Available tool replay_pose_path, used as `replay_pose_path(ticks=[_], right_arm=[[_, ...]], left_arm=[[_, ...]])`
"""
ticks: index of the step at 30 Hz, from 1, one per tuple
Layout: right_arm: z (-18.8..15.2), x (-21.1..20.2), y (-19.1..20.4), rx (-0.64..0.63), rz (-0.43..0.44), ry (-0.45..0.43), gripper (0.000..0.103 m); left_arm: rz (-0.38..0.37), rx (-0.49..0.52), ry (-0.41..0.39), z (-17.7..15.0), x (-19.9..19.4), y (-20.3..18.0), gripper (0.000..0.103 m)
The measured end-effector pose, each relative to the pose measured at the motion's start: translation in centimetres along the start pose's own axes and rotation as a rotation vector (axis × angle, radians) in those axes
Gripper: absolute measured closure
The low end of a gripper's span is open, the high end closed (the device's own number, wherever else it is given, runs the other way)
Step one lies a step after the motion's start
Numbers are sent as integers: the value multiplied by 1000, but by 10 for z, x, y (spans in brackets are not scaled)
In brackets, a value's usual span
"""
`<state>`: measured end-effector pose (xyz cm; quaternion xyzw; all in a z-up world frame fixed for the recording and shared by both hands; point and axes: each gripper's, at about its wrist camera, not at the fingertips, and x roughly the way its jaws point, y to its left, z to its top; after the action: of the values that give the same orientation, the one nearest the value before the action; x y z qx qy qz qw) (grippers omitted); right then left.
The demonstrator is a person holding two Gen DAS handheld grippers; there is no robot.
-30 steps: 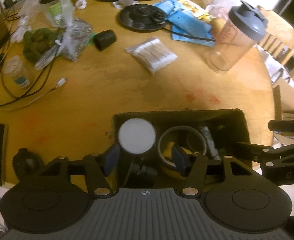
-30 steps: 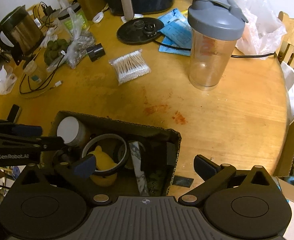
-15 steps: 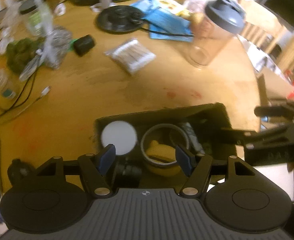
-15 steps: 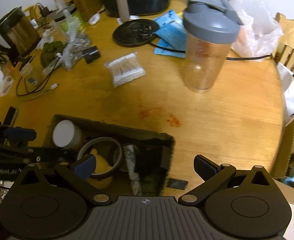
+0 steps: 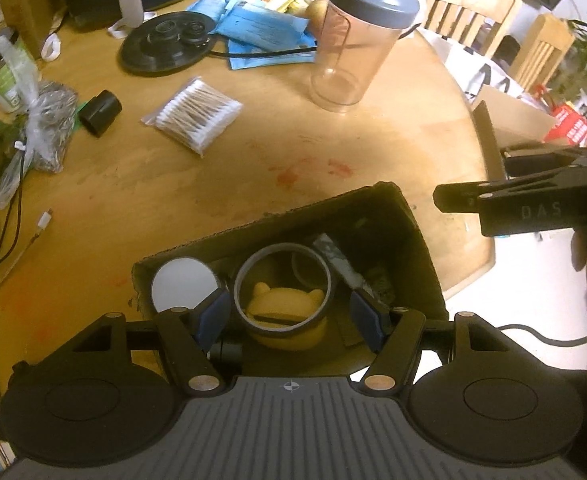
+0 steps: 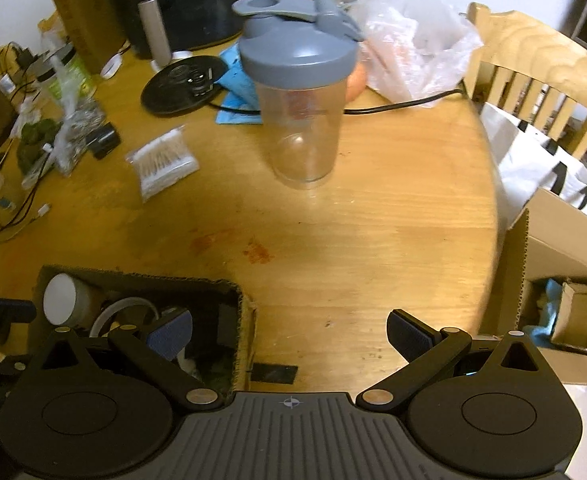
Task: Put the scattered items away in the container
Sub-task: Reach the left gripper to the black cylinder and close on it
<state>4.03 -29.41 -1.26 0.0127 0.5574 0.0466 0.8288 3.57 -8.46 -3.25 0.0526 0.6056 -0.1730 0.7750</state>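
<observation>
Both grippers were wide and empty: left gripper (image 5: 289, 314) over the box (image 5: 381, 196) at the bench's near edge, right gripper (image 6: 289, 334) beside it.

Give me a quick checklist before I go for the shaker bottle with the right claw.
1. Right claw open and holding nothing: ok.
2. Clear plastic shaker bottle with the grey lid upright on the round wooden table: ok.
3. Bare table between the right claw and the bottle: ok.
4. Black cable clear of the bottle: cannot tell, it passes behind it.
5. Left claw open and holding nothing, above the dark cardboard box: ok.
6. Room in the box for the bottle: not ok, a white-lidded jar, a tape ring and a yellow toy fill much of it.
</observation>
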Motion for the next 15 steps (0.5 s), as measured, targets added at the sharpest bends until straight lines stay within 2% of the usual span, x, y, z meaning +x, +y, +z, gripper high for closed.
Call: replay_pose_path(ticks=[10,15], right_arm=[[5,-1,-7,38,-11,-18,0],[10,-1,-10,49,-17,-27,0]], left_arm=[[47,60,-49,20,-9,-9,37],[52,34,-63,34,-11,-6,37]])
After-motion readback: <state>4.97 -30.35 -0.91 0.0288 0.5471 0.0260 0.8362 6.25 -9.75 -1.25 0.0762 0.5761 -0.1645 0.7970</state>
